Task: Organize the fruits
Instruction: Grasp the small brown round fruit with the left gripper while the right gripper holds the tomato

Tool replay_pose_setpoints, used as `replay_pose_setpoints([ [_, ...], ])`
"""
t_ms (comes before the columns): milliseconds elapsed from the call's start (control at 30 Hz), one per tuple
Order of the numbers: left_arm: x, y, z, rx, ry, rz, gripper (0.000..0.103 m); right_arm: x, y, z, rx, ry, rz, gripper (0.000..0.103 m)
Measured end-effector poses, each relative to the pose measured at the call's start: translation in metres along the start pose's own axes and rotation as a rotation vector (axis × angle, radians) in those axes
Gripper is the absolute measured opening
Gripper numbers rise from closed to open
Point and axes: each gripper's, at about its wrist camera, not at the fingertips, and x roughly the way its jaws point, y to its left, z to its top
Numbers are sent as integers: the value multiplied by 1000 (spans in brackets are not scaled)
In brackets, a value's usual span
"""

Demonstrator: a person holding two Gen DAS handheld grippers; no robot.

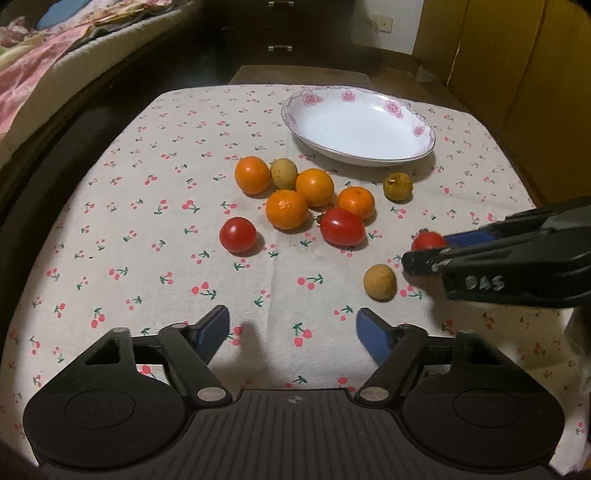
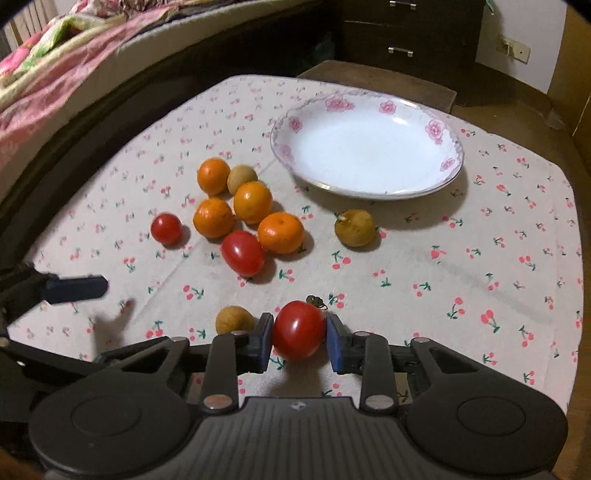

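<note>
My right gripper (image 2: 299, 332) is shut on a red tomato (image 2: 298, 329) near the table's front; the tomato also shows in the left wrist view (image 1: 427, 240) between the right gripper's fingers. My left gripper (image 1: 292, 325) is open and empty above the cloth. Several oranges (image 2: 252, 202) cluster mid-table with an oval tomato (image 2: 242, 253), a round tomato (image 2: 166, 229) and small brown longans (image 2: 242, 178). One longan (image 2: 234, 319) lies beside my right gripper. A darker yellow-brown fruit (image 2: 354, 228) sits alone. An empty white floral plate (image 2: 448, 164) stands behind the fruits.
The table has a cherry-print cloth (image 1: 166, 221). A bed with blankets (image 1: 44, 55) runs along the left. A dark drawer unit (image 2: 406, 33) and wooden cabinets (image 1: 517, 74) stand behind the table.
</note>
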Motion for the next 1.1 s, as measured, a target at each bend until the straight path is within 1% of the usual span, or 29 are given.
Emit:
replay_pose_setpoints([
  [133, -1, -10, 3, 12, -9, -4, 78, -19, -10, 2, -7, -29, -15, 30],
  [300, 5, -30, 10, 29, -9, 11, 74, -32, -33, -3, 60, -62, 4, 30],
  [433, 12, -50, 14, 77, -14, 41, 72, -39, -40, -8, 69, -60, 9, 30],
  [500, 16, -60, 14, 104, -17, 53, 71, -44, -41, -7, 71, -75, 8, 30],
  [567, 23, -64, 14, 121, 6, 51, 66, -48, -42, -6, 76, -89, 7, 30],
  [633, 32, -63, 14, 136, 28, 46, 62, -49, -43, -4, 88, -97, 10, 30],
  [700, 35, -55, 14, 112, 21, 31, 62, -47, -43, -2, 93, -94, 11, 30],
  [733, 35, -50, 16, 89, 14, 9, 57, -45, -42, -1, 93, -91, 13, 30],
  [800, 37, -44, 19, 68, 14, -24, 52, -42, -39, 1, 87, -86, 17, 30],
  [833, 36, -43, 19, 72, 14, -25, 48, -40, -39, 2, 85, -82, 17, 30],
  [867, 36, -43, 19, 78, 12, -25, 47, -38, -39, 2, 85, -77, 17, 30],
  [1000, 33, -44, 16, 81, 13, -32, 44, -33, -40, 3, 92, -65, 15, 30],
  [1100, 31, -42, 15, 76, 15, -29, 48, -31, -39, 2, 93, -57, 19, 30],
])
